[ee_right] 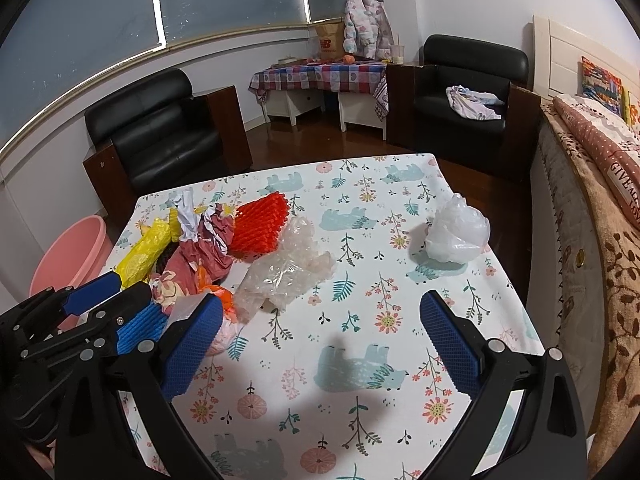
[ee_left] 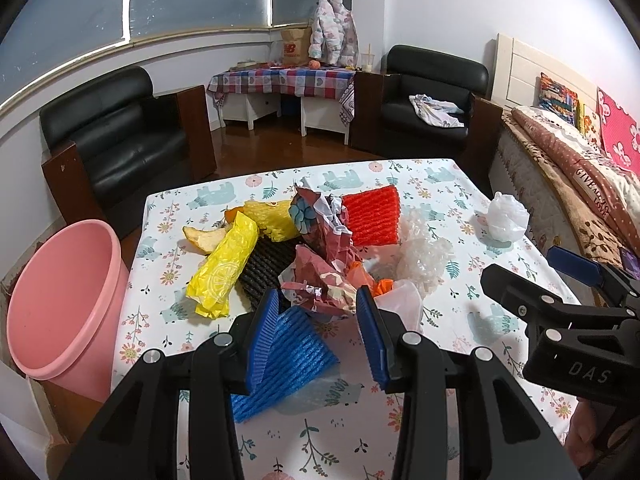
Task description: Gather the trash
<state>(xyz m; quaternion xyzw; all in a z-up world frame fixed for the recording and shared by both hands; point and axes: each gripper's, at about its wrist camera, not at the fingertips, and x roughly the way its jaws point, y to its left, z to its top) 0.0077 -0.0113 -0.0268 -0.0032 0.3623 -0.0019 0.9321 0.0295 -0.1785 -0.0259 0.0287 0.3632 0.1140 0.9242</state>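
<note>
Pink bin (ee_left: pixel 60 300) — blue foam net (ee_left: pixel 288 360), red foam net (ee_left: pixel 372 216), yellow wrapper (ee_left: pixel 224 264) — floral-and-bear tablecloth (ee_right: pixel 360 360).

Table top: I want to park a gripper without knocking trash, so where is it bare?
Bare cloth lies between the clear plastic wrap and the white plastic bag, and along the table near edge below the right gripper. It is crowded on the bin side, around the left gripper.

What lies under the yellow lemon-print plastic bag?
Under the yellow lemon-print plastic bag a black ribbed foam net pokes out on its right side; how far it extends beneath, and anything else there, is covered.
</note>
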